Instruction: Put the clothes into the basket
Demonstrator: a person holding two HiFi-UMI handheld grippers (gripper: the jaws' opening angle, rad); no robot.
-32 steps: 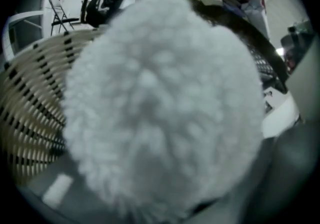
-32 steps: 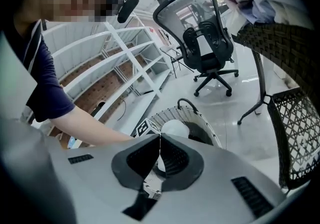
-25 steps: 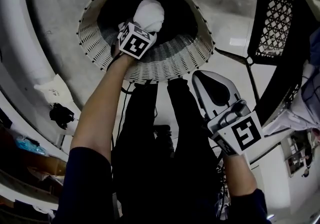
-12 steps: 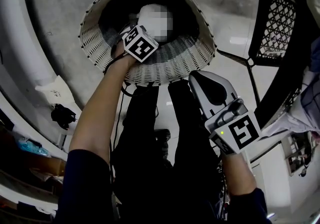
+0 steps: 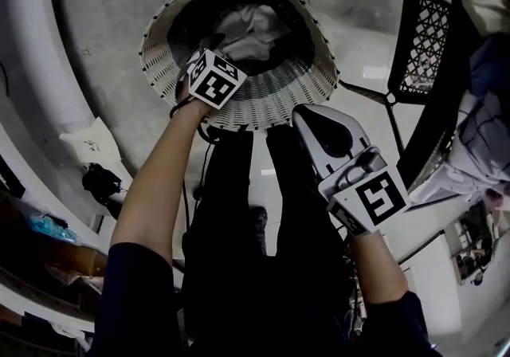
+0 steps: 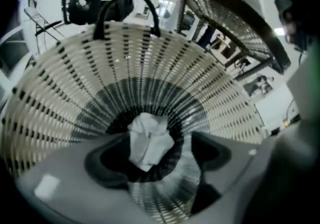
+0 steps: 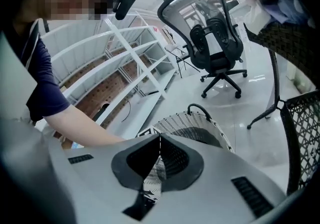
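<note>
The left gripper [image 6: 157, 160] hangs over the near edge of the basket [image 5: 263, 104], which stands on the floor, and points steeply down into it. Its jaws are opening and already stand wide. In the left gripper view the white garment [image 6: 148, 140] shows in the gap between them, but it lies crumpled on the basket's bottom, below the pads and clear of them, so this hand holds nothing. That garment counts as delivered.

Right of the basket and outside its rim, the right gripper [image 7: 160, 142] is held over the floor. Its jaws are pressed together with only a thin seam between them, and nothing is caught there.

What remains of the task lies farther right: a heap of clothes [image 5: 478, 120] on the black mesh table [image 5: 445, 112], along the table's edge nearest the person. I judge the next pick turns on this layout. The heap lies to the right of both pairs of jaws and well apart from the basket. The right hand is clearly the nearer one, while the left would have to cross the body. The heap is bunched with no clear long axis, so the angle of approach matters little. The right jaws would have to part before they could take anything.
</note>
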